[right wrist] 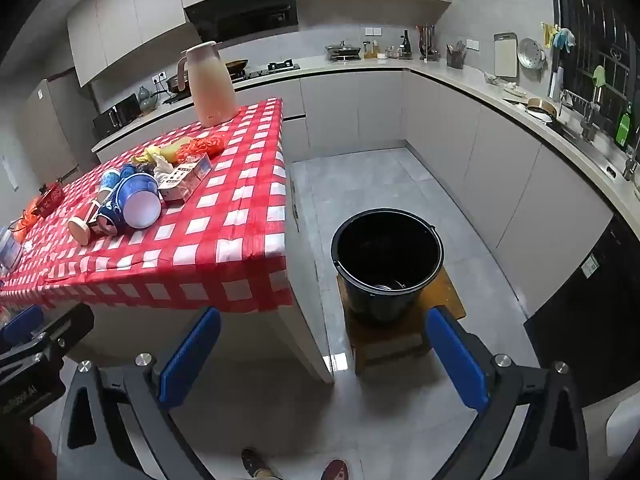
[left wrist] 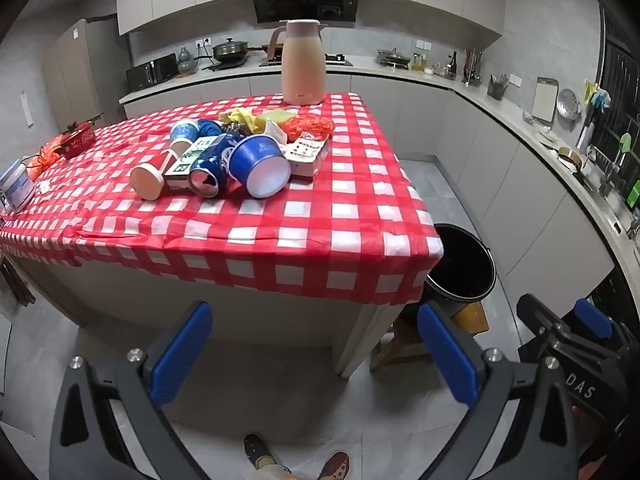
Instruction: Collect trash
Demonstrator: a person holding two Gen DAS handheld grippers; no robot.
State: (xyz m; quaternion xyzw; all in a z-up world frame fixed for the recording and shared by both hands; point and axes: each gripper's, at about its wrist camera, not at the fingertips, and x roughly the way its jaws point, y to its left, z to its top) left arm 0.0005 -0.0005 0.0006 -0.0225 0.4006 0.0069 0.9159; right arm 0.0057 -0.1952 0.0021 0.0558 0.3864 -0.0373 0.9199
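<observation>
A pile of trash lies on the red checked table (left wrist: 280, 232): a blue paper cup (left wrist: 260, 164) on its side, a blue can (left wrist: 210, 168), a red tube (left wrist: 154, 172), small cartons (left wrist: 306, 154), orange netting (left wrist: 310, 126) and yellow wrappers. The pile shows in the right wrist view too, with the blue cup (right wrist: 138, 200). A black bucket (right wrist: 386, 260) stands on a wooden stool right of the table; it also shows in the left wrist view (left wrist: 464, 268). My left gripper (left wrist: 316, 356) is open and empty, held low before the table's front edge. My right gripper (right wrist: 324, 360) is open and empty, near the bucket.
A pink thermos jug (left wrist: 300, 64) stands at the table's far edge. A white jar (left wrist: 16, 190) and a red box (left wrist: 76, 142) sit at the table's left. Kitchen counters (right wrist: 520, 92) run along the back and right. The person's feet (right wrist: 296, 468) are on the grey floor.
</observation>
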